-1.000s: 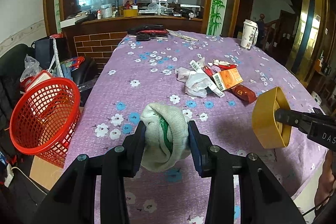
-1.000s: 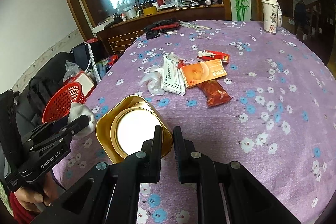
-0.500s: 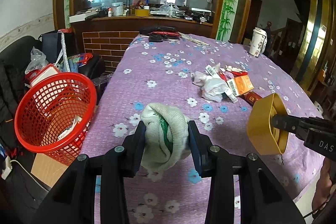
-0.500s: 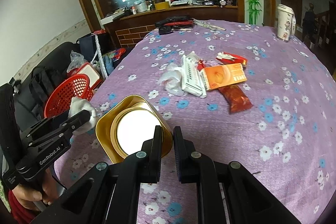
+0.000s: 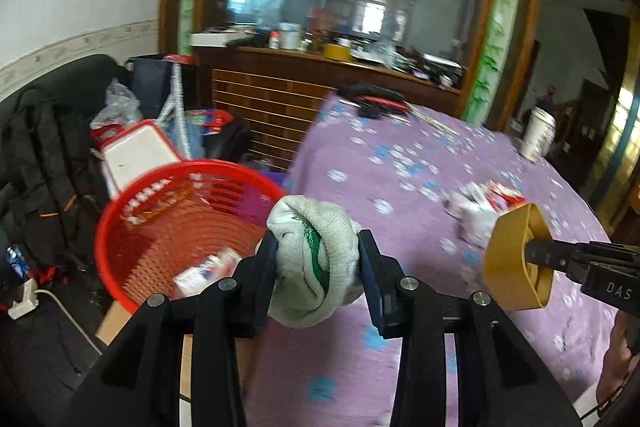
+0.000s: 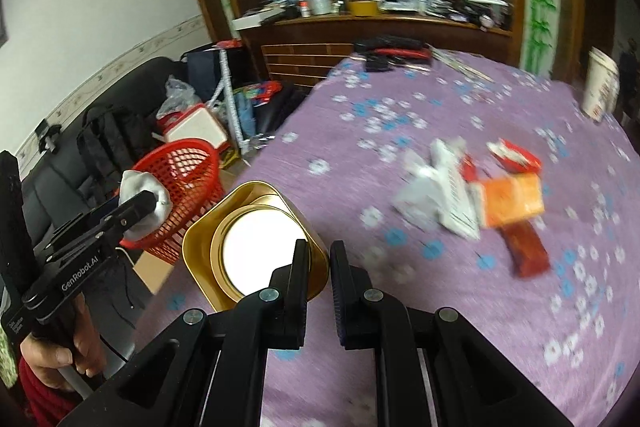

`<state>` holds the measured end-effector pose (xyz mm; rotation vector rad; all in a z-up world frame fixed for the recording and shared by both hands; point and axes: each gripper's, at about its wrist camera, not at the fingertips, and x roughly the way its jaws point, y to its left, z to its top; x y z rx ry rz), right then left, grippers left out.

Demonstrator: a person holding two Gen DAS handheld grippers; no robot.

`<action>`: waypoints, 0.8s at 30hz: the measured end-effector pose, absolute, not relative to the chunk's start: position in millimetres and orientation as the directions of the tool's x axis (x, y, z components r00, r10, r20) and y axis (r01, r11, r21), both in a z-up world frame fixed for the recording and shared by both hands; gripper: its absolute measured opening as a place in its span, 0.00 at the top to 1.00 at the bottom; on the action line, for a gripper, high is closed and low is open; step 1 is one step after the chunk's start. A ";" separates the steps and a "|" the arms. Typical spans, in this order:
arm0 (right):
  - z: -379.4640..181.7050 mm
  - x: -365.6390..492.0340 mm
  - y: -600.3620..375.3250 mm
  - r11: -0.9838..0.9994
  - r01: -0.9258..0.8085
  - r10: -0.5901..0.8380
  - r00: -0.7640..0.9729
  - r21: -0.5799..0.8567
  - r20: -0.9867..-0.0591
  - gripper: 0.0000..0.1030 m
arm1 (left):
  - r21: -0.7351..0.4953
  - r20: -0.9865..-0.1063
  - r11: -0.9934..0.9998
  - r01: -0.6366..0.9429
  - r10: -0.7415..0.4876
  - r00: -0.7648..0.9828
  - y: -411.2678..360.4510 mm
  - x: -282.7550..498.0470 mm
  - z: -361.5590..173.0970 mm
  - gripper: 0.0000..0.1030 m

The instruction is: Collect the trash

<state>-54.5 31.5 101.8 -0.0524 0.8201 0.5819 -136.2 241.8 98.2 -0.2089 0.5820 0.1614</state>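
Both cams gripper-mounted, aimed fwd-down over table edge (image 5: 400, 367); red basket (image 5: 180, 227) (image 6: 188, 183) and opposite gripper seen by each.

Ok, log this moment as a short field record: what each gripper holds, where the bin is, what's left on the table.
left gripper: shut on the balled white cloth, by the table's edge next to the basket
right gripper: shut on the rim of the gold tin, over the table's edge
bin: red basket on the floor beside the table, some scraps already inside
table: purple flowered cloth
left on the table: pile of wrappers, paper cup at the far edge
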 end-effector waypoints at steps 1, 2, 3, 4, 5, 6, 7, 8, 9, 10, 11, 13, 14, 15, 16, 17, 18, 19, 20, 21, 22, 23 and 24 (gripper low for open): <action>103.7 -51.2 40.7 0.836 -0.520 0.476 0.529 0.176 -0.702 0.89 | -0.150 -0.558 0.962 -0.230 0.110 0.823 253.2 -135.3 99.5 0.63; 105.5 -48.4 50.5 0.829 -0.531 0.484 0.522 0.176 -0.703 0.89 | -0.151 -0.558 0.957 -0.246 0.123 0.821 262.1 -135.2 100.2 0.63; 107.4 -45.1 62.3 0.820 -0.545 0.493 0.514 0.176 -0.702 0.89 | -0.154 -0.559 0.953 -0.262 0.135 0.818 272.1 -134.6 100.2 0.63; 108.4 -42.5 72.9 0.813 -0.556 0.499 0.509 0.175 -0.702 0.89 | -0.158 -0.562 0.948 -0.278 0.145 0.815 282.3 -134.2 99.8 0.63; 109.1 -40.7 82.4 0.807 -0.565 0.503 0.504 0.173 -0.702 0.89 | -0.165 -0.564 0.941 -0.295 0.156 0.811 294.0 -133.8 98.9 0.63; 110.0 -37.2 96.0 0.798 -0.579 0.510 0.496 0.170 -0.703 0.89 | -0.168 -0.566 0.936 -0.309 0.164 0.808 302.6 -133.9 97.3 0.63; 110.4 -34.2 106.9 0.791 -0.589 0.515 0.491 0.169 -0.702 0.89 | -0.171 -0.568 0.932 -0.320 0.172 0.805 310.0 -133.7 95.9 0.63; 110.6 -31.2 117.2 0.784 -0.598 0.520 0.486 0.167 -0.702 0.89 | -0.172 -0.571 0.928 -0.330 0.179 0.801 317.2 -133.3 94.6 0.63; 110.1 -27.4 129.4 0.777 -0.607 0.524 0.479 0.166 -0.705 0.89 | -0.173 -0.575 0.923 -0.345 0.189 0.796 327.4 -134.1 92.8 0.63; 110.1 -24.6 136.9 0.773 -0.612 0.527 0.472 0.167 -0.707 0.89 | -0.174 -0.578 0.919 -0.352 0.194 0.793 333.3 -134.8 91.6 0.63; 108.9 -21.1 146.9 0.767 -0.619 0.531 0.463 0.169 -0.710 0.89 | -0.176 -0.583 0.917 -0.358 0.197 0.789 340.3 -133.4 90.0 0.63; 106.9 -15.2 166.1 0.758 -0.631 0.534 0.452 0.168 -0.714 0.89 | -0.175 -0.587 0.915 -0.364 0.199 0.784 346.6 -133.1 87.5 0.63; 106.1 -13.4 173.6 0.754 -0.636 0.536 0.451 0.164 -0.714 0.89 | -0.174 -0.590 0.913 -0.368 0.202 0.781 350.9 -132.0 85.8 0.63; 104.9 -11.3 181.5 0.752 -0.639 0.536 0.448 0.162 -0.715 0.89 | -0.173 -0.591 0.913 -0.369 0.203 0.781 353.0 -132.0 84.8 0.63; 103.6 -9.3 186.5 0.750 -0.641 0.536 0.445 0.163 -0.717 0.89 | -0.171 -0.592 0.914 -0.369 0.204 0.780 356.1 -130.9 83.7 0.63; 102.4 -7.2 190.7 0.748 -0.643 0.537 0.441 0.164 -0.719 0.89 | -0.170 -0.593 0.914 -0.369 0.205 0.779 357.5 -131.0 82.6 0.63; 100.9 -4.3 197.0 0.747 -0.644 0.537 0.437 0.166 -0.722 0.89 | -0.168 -0.595 0.913 -0.371 0.206 0.777 359.7 -129.3 81.3 0.63; 99.7 -2.9 200.9 0.746 -0.645 0.536 0.435 0.165 -0.723 0.89 | -0.168 -0.596 0.913 -0.371 0.206 0.776 360.8 -128.1 80.3 0.63; 98.8 -0.5 204.7 0.746 -0.645 0.534 0.434 0.164 -0.725 0.89 | -0.168 -0.598 0.912 -0.373 0.207 0.774 362.0 -126.6 79.0 0.62; 97.1 2.9 209.7 0.746 -0.645 0.534 0.429 0.167 -0.729 0.89 | -0.168 -0.599 0.912 -0.375 0.207 0.773 363.2 -126.4 78.4 0.62; 95.6 4.3 211.9 0.744 -0.646 0.537 0.422 0.173 -0.731 0.89 | -0.172 -0.601 0.910 -0.377 0.207 0.772 365.0 -125.1 77.1 0.62; 94.4 6.5 215.2 0.742 -0.646 0.540 0.416 0.180 -0.732 0.89 | -0.174 -0.601 0.909 -0.378 0.206 0.773 366.2 -124.1 76.9 0.62; 93.2 8.8 218.7 0.741 -0.646 0.542 0.413 0.183 -0.732 0.89 | -0.176 -0.601 0.908 -0.380 0.206 0.772 367.6 -122.9 76.2 0.62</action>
